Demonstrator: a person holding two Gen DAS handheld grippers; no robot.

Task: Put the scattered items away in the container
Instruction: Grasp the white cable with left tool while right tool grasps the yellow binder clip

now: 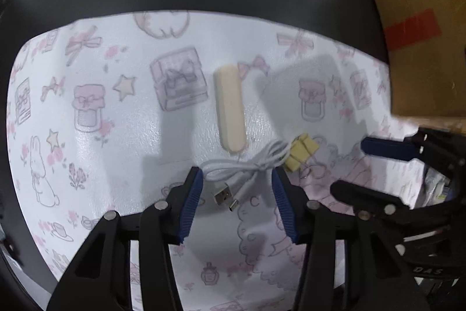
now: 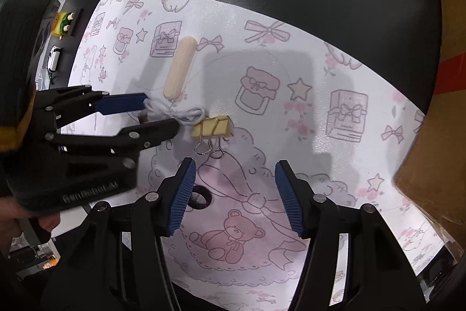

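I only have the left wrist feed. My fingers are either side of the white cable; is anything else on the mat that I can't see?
Observer: Yes. A black ring lies on the patterned mat, near the right gripper.
Operator: Is the right gripper holding anything?
Observer: No, it is open, with only bare mat between its fingers.
Operator: How does the yellow binder clip sit against the cable?
Observer: The binder clip lies right at the end of the white cable, its wire handles pointing toward the right gripper.
Operator: And my own gripper?
Observer: The left gripper is open around the cable bundle.
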